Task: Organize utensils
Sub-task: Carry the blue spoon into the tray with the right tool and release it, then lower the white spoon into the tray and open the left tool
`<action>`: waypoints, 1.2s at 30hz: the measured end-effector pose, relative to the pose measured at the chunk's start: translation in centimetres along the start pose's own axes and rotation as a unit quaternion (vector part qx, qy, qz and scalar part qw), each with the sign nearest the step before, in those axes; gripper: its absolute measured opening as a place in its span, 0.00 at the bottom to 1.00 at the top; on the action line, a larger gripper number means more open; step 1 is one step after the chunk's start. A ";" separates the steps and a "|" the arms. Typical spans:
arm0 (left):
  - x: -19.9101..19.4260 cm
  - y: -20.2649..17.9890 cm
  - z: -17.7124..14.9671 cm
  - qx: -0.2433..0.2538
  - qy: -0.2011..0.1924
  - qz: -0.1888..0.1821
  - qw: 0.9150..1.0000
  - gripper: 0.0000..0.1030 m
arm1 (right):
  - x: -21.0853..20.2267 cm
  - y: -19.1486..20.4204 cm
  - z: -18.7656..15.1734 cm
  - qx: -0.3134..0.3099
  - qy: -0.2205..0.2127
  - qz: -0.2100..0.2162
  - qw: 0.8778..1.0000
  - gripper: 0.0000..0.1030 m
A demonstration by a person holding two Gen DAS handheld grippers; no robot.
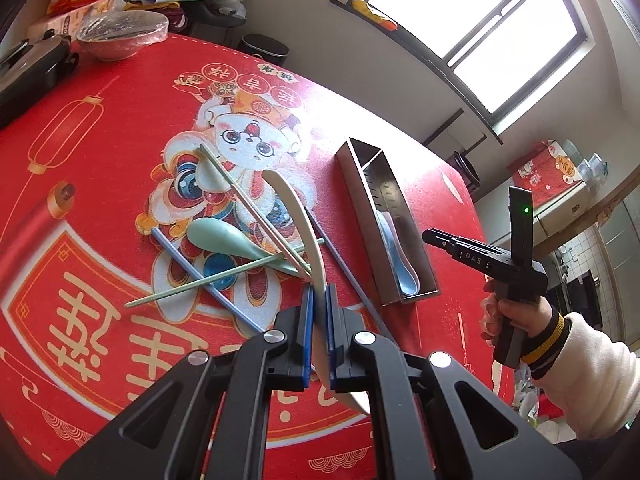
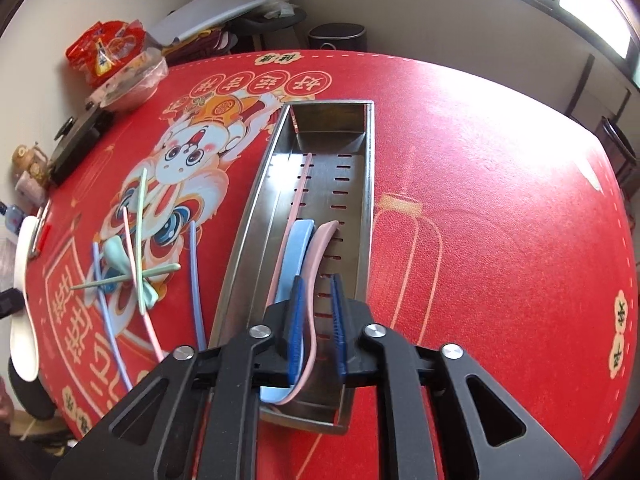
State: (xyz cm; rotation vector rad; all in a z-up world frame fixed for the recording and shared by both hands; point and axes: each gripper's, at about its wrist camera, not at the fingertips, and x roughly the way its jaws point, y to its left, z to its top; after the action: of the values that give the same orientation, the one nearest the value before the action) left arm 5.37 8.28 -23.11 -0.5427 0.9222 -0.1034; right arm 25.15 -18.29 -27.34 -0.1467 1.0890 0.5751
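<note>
My left gripper (image 1: 319,294) is shut on a white spoon (image 1: 298,216), whose handle sticks out forward above the pile. The pile holds a green spoon (image 1: 224,236) and crossed green, blue and pink chopsticks (image 1: 192,284) on the red mat. To the right lies a long steel tray (image 2: 244,232). In it are a blue spoon (image 2: 294,256), a pink spoon (image 2: 320,248) and a pink chopstick (image 2: 298,196). My right gripper (image 2: 317,312) hangs over the tray's near end, jaws apart. The pink spoon's handle runs between the pads, close to the left one and not squeezed.
A red printed mat (image 2: 500,240) covers the round table. At its far edge stand a wrapped bowl (image 1: 120,36), a black appliance (image 1: 28,68) and snack bags (image 2: 106,50). A hand in a white sleeve (image 1: 580,368) holds the right gripper at the table's right edge.
</note>
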 end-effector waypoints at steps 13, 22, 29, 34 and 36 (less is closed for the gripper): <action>8.6 -7.6 3.0 0.072 0.054 -0.044 0.995 0.05 | -3.6 -3.8 -3.6 0.114 -0.036 0.005 0.993 0.84; 17.4 -11.7 5.8 0.075 0.088 -0.035 0.993 0.05 | -4.9 -6.6 -5.4 0.159 -0.049 0.005 0.986 0.85; 22.1 -12.9 5.9 0.106 0.121 0.004 0.987 0.05 | -5.9 -8.4 -6.3 0.179 -0.056 0.004 0.982 0.85; 23.5 -13.2 5.5 0.122 0.136 0.017 0.983 0.05 | -6.3 -9.3 -6.8 0.193 -0.060 0.006 0.979 0.86; 23.7 -13.2 5.3 0.129 0.140 0.025 0.981 0.05 | -6.4 -9.4 -7.0 0.195 -0.060 0.006 0.979 0.86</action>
State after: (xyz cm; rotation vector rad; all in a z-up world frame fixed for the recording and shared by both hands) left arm 25.87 -8.34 -31.40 -0.2667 1.1749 -0.2551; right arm 22.25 -31.33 -26.63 0.2335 1.0650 0.3674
